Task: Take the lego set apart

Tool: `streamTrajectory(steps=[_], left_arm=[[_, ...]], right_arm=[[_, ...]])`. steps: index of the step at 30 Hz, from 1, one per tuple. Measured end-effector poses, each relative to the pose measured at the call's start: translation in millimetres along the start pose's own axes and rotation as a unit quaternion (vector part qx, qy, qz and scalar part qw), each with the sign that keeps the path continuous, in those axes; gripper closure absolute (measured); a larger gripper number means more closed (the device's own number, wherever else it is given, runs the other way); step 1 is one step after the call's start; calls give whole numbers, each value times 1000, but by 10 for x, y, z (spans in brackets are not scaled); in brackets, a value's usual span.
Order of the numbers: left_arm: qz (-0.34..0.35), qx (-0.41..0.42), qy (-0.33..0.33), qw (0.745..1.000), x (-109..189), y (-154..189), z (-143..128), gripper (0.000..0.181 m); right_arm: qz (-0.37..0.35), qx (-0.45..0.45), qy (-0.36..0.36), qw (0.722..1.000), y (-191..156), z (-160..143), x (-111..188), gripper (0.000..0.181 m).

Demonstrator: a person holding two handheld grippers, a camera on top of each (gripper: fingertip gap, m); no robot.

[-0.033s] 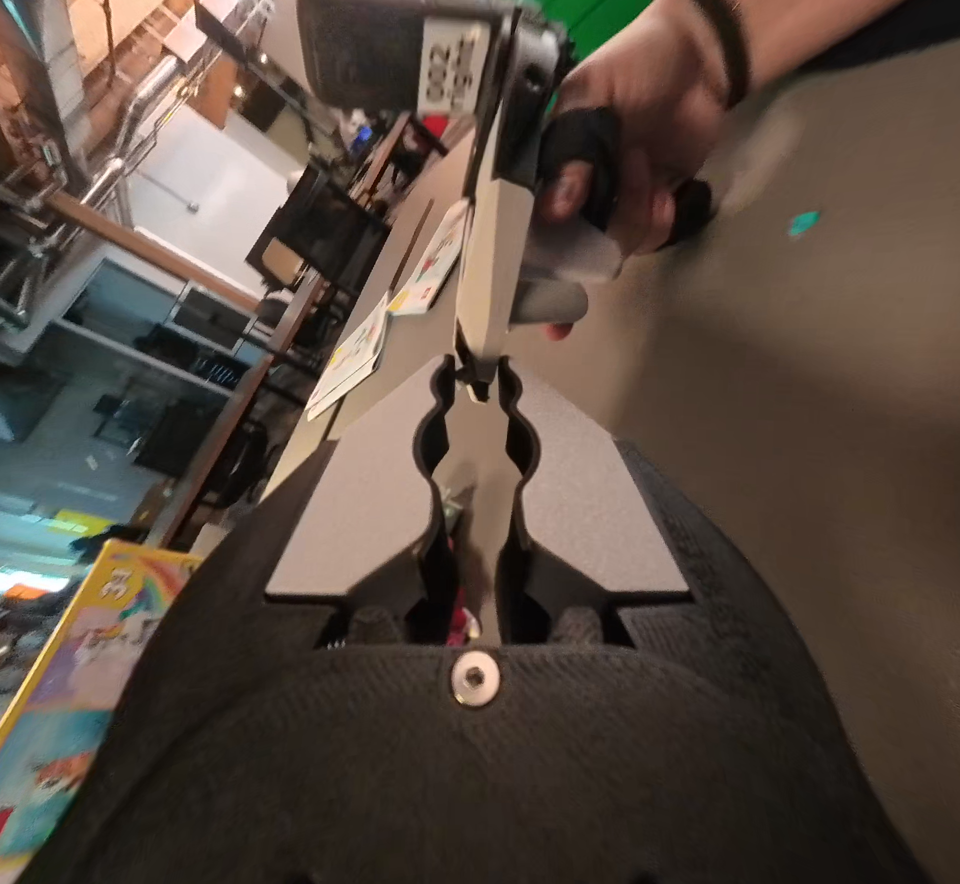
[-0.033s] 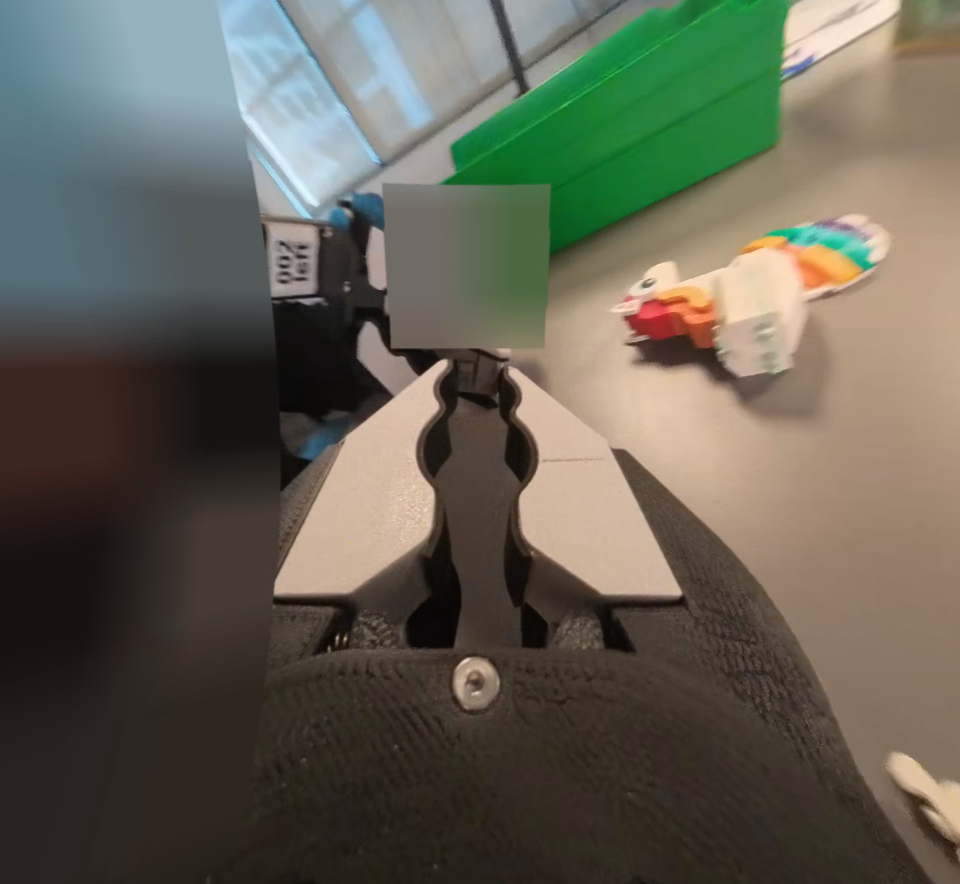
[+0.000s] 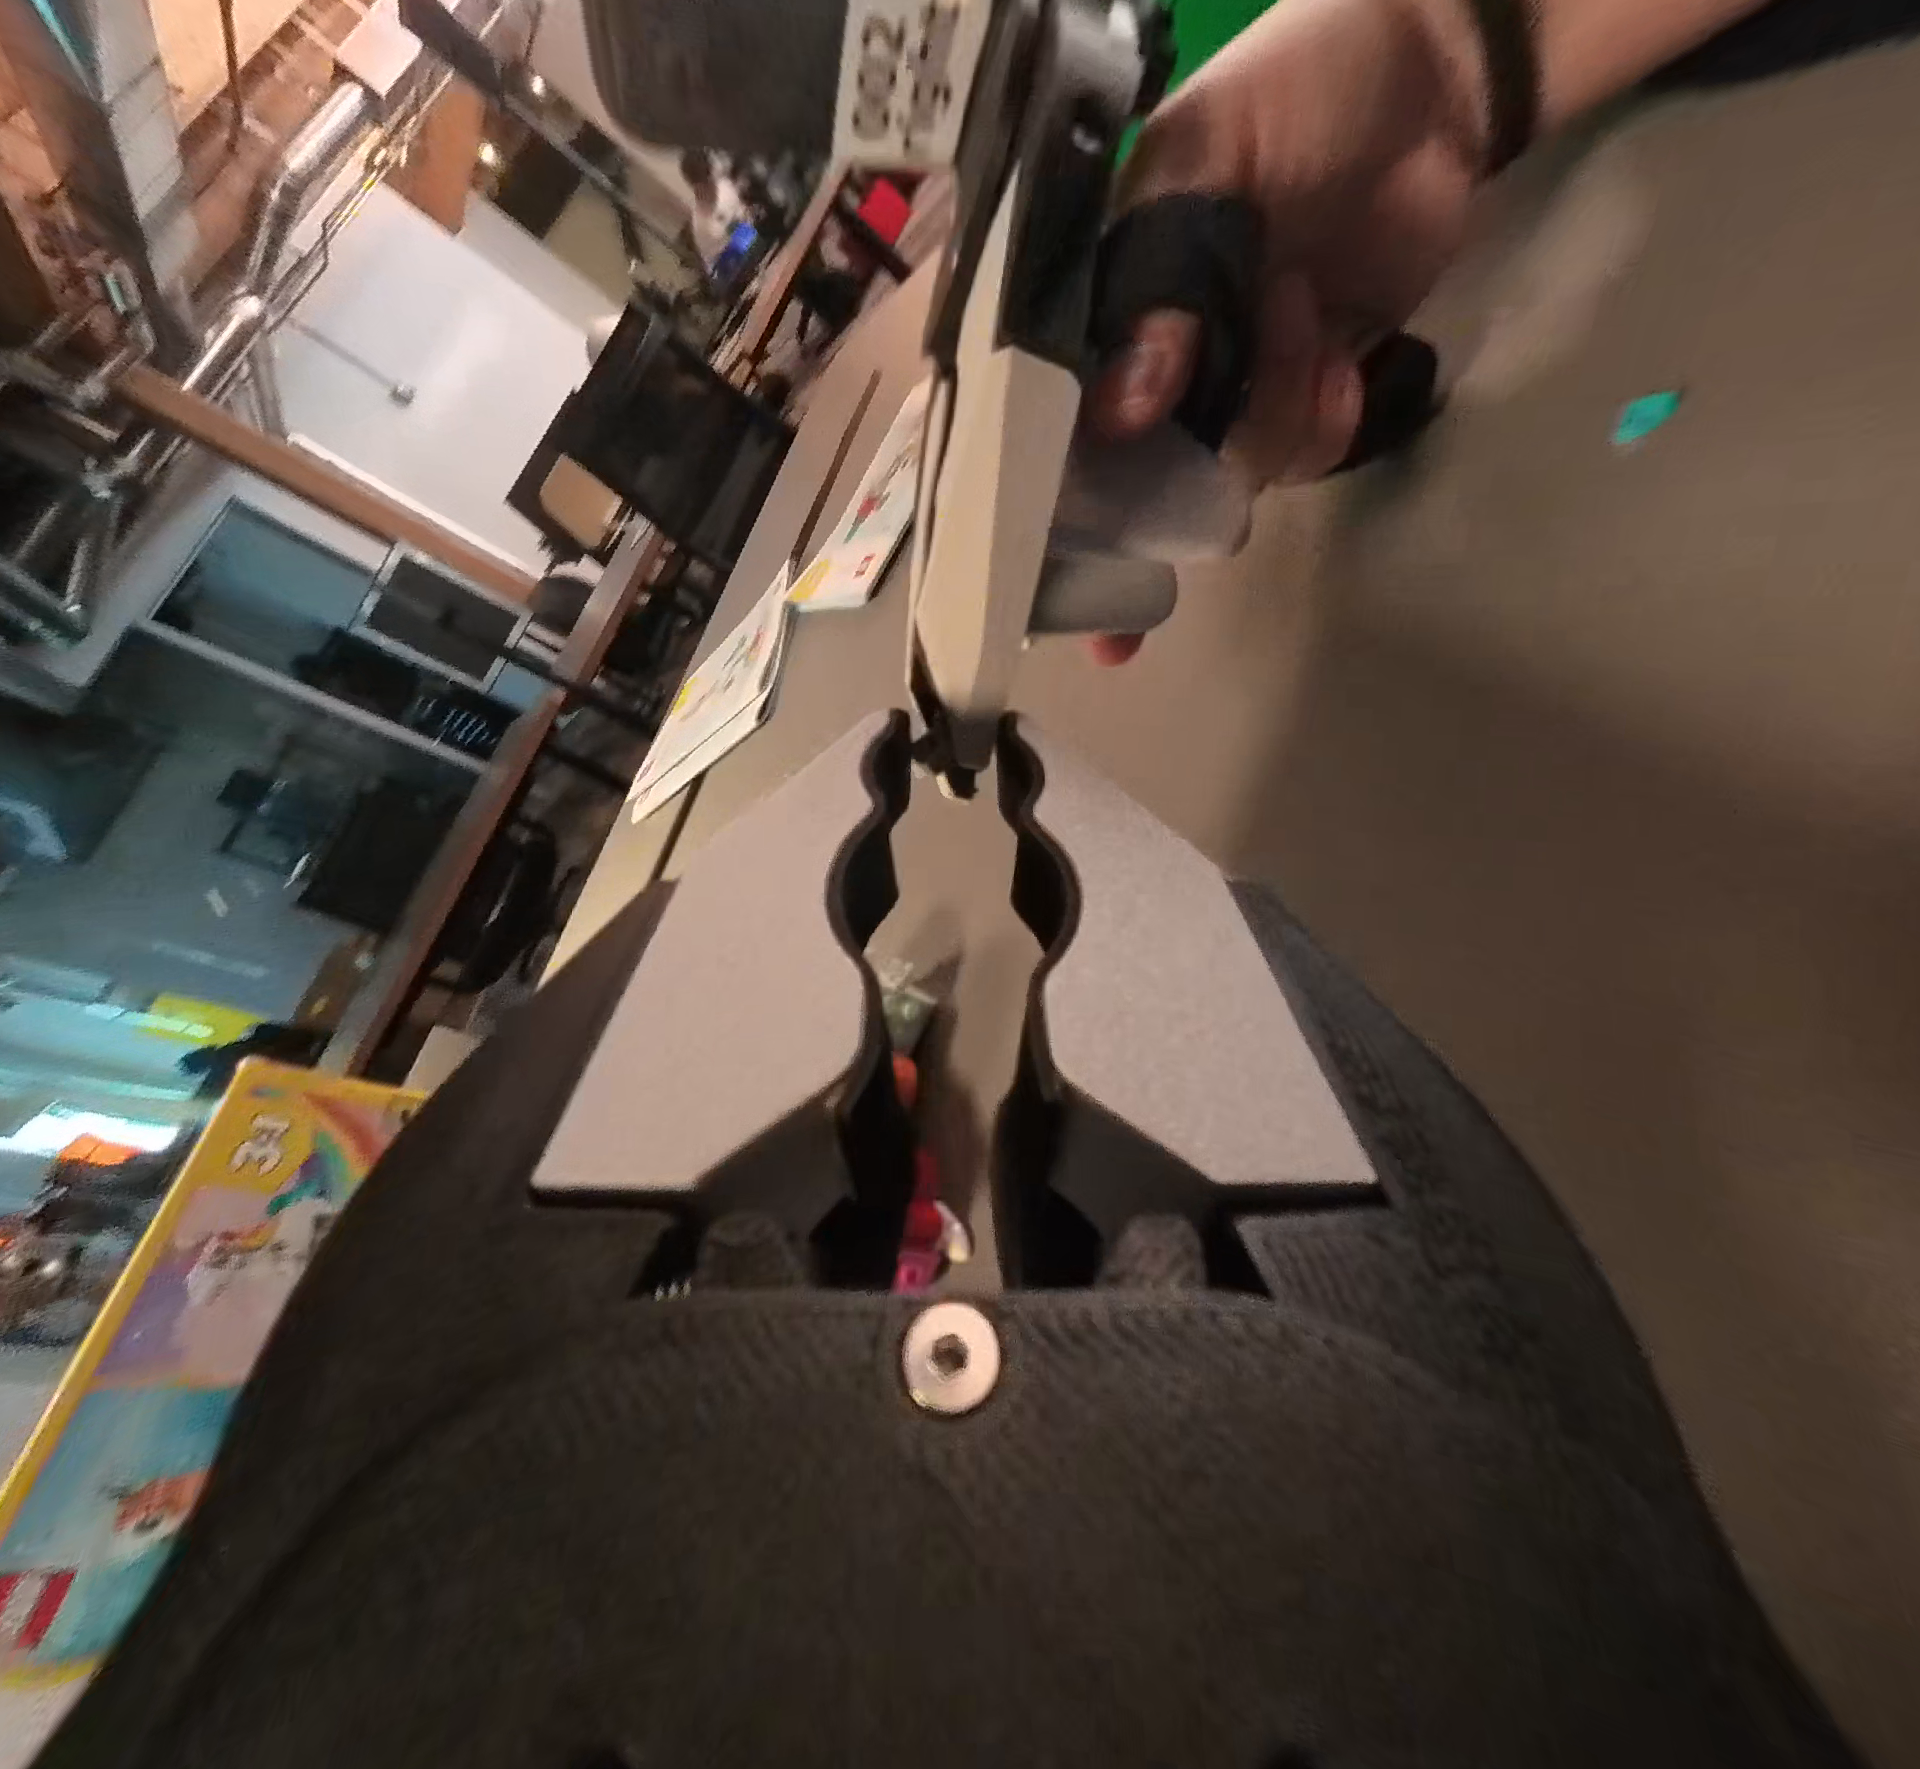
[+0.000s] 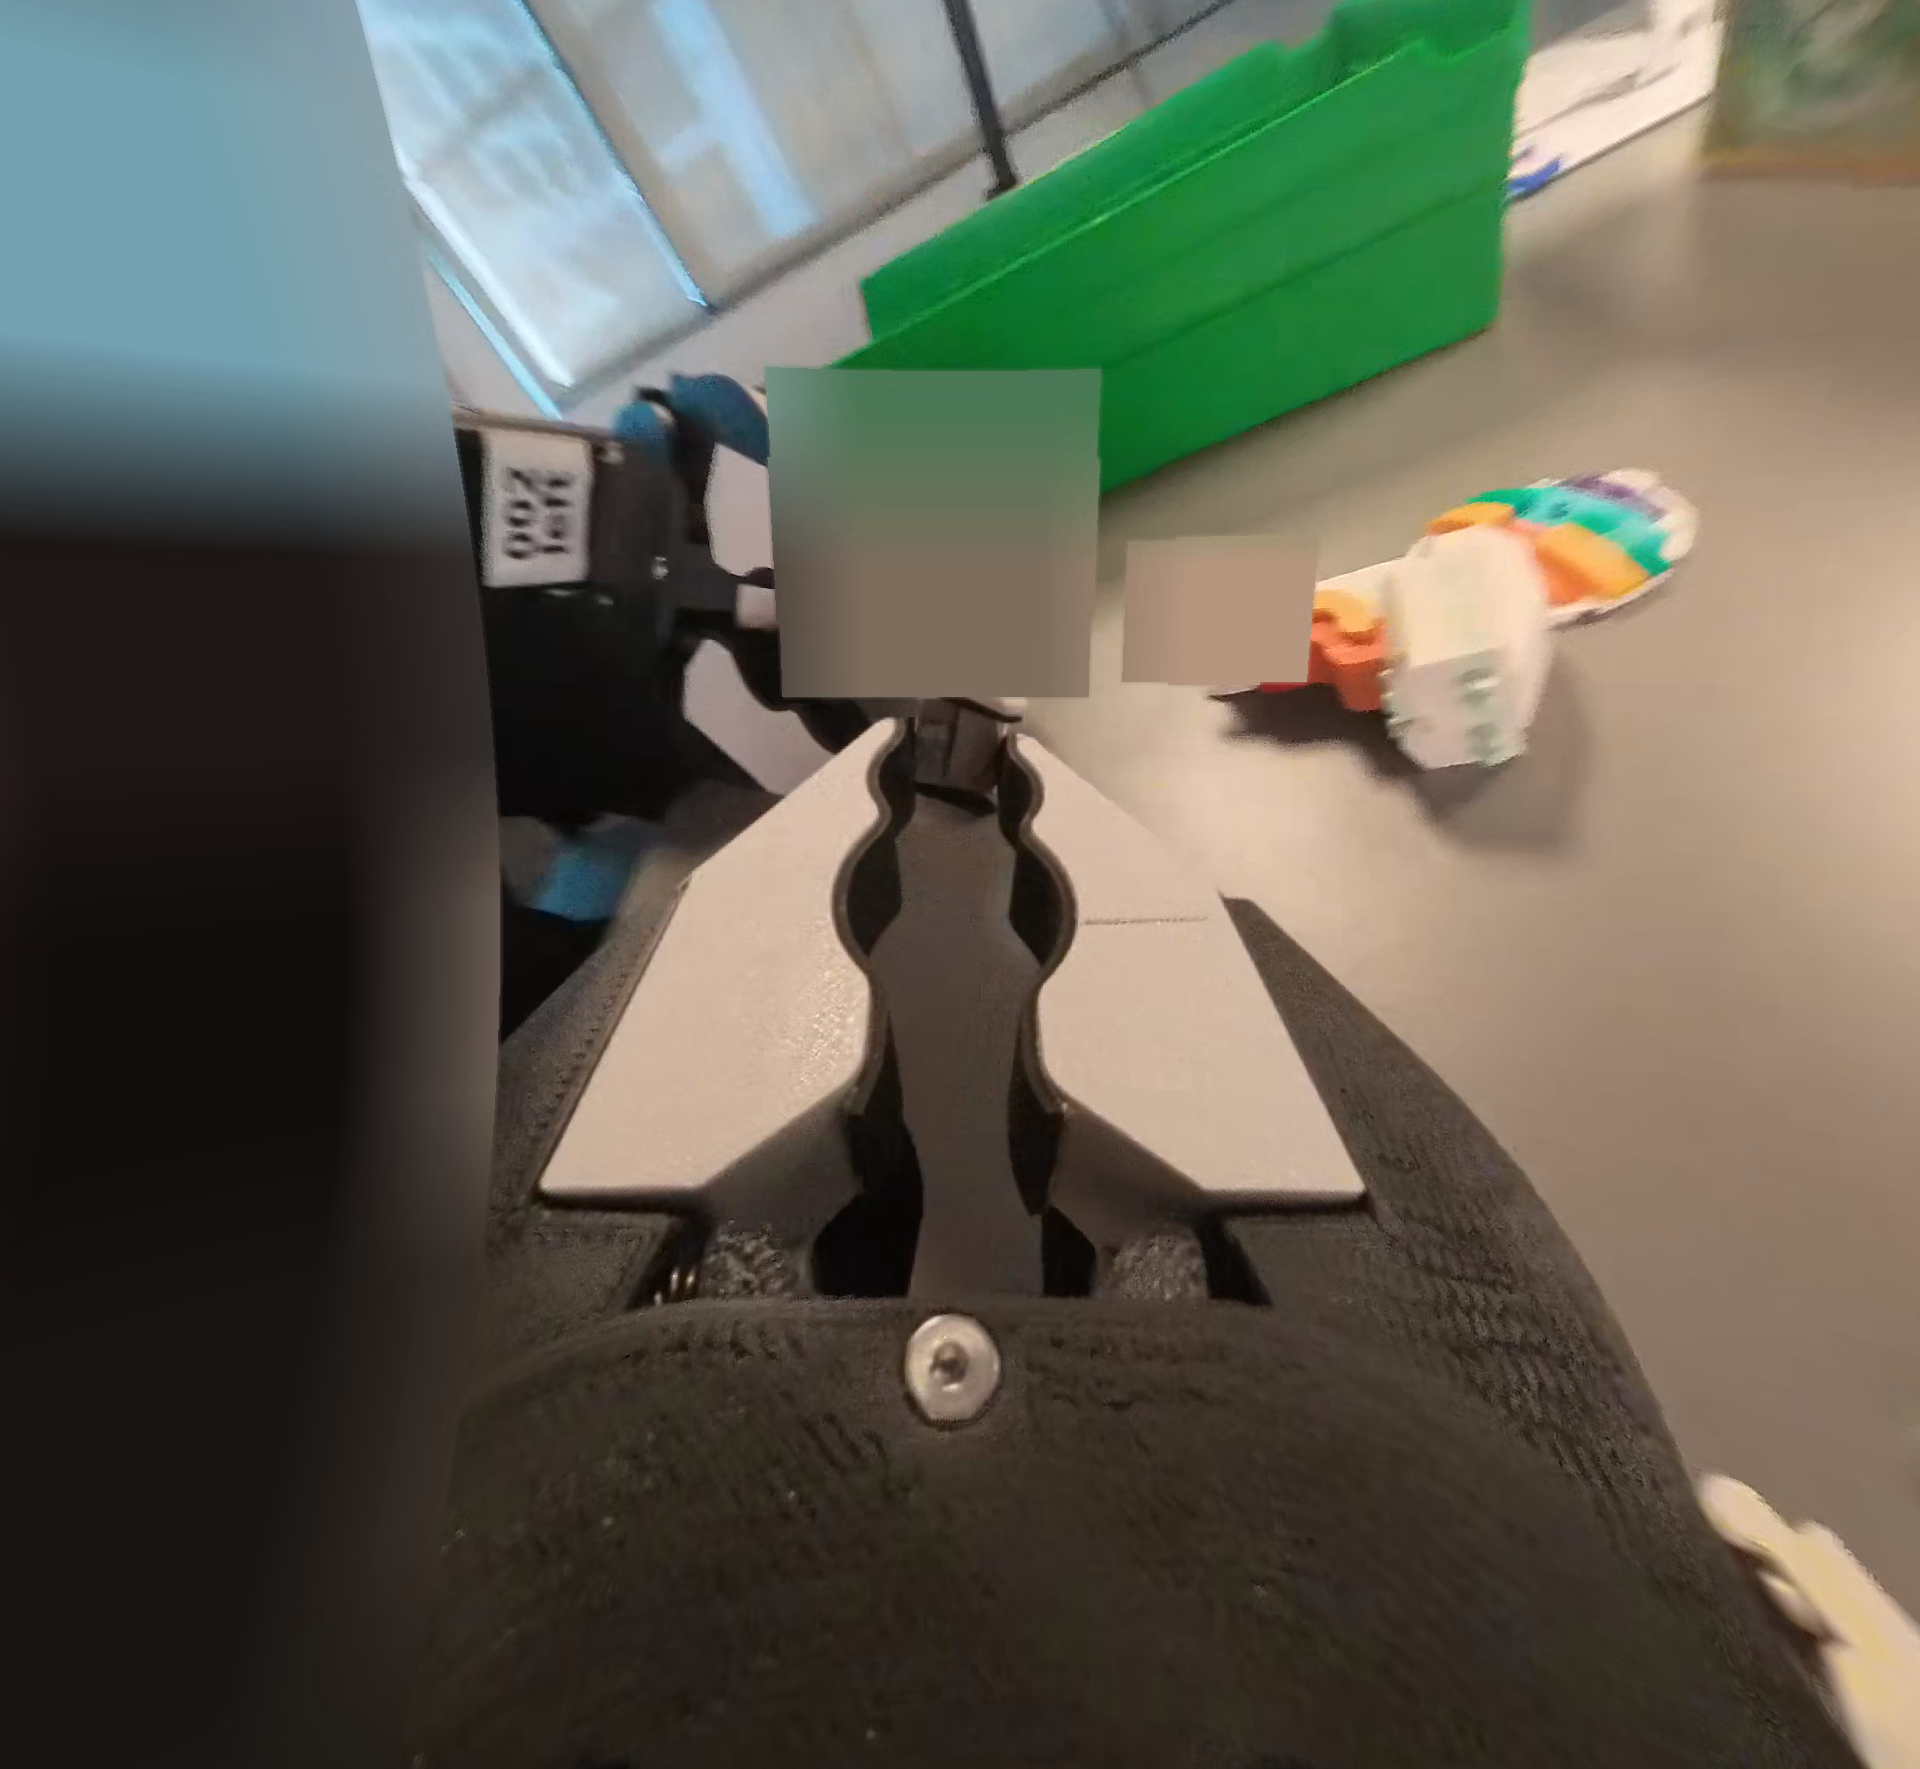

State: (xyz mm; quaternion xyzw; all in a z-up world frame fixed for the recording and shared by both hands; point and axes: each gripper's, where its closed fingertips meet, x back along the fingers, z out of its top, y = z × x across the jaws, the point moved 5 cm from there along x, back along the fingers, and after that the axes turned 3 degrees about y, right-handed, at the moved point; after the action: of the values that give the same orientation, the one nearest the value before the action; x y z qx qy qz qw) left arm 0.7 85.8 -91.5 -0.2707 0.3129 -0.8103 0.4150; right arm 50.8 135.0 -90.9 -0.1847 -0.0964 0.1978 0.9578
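The grey worktop point(image 4: 1558, 1044) carries everything, and most of its surface to the right lies bare, which leaves wide room to move there. A green bin point(image 4: 1247, 265) stands at the far side near the windows, well apart from both tools. On the left, in the left wrist view, a colourful lego box point(image 3: 125, 1356) sits near the worktop's edge, with two instruction booklets point(image 3: 727, 701) farther along that same edge, so that side is the crowded one.

The lego set point(image 4: 1475, 618), a white body with a rainbow tail and red and orange parts, lies on its side between the bin and the tools, touching neither tool. It looks mostly whole, so by my judgement the bulk of the work remains. A few bricks are loose: a small teal piece point(image 3: 1647, 415) lies alone on the worktop, and a white piece point(image 4: 1766, 1594) shows at the lower right.

The left tool point(image 3: 951, 763) and the right tool point(image 4: 951, 753) meet tip to tip. Each has its jaws drawn nearly together, with a narrow gap; whether a tiny piece is pinched between them I cannot tell. A hand point(image 3: 1299, 265) grips the right tool's handle
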Motion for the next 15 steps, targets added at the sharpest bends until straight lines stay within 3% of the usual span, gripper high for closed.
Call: streamTrajectory(steps=[4, 9, 12, 15], left_arm=[[6, 51, -11, 999, -47, -22, -50, 161], [-57, 229, -3, 972, -58, -50, -170, 156], [-93, 351, 37, 931, 11, -154, -219, 155], [-159, 480, 130, 853, 112, -258, -144, 155]], right_arm=[[-62, 98, -3, 993, 40, 25, 18, 167], [-100, 188, -18, 977, 69, 2, 42, 167], [-100, 217, -11, 971, 65, 24, 101, 167], [-68, 269, 17, 961, -51, 51, 105, 168]])
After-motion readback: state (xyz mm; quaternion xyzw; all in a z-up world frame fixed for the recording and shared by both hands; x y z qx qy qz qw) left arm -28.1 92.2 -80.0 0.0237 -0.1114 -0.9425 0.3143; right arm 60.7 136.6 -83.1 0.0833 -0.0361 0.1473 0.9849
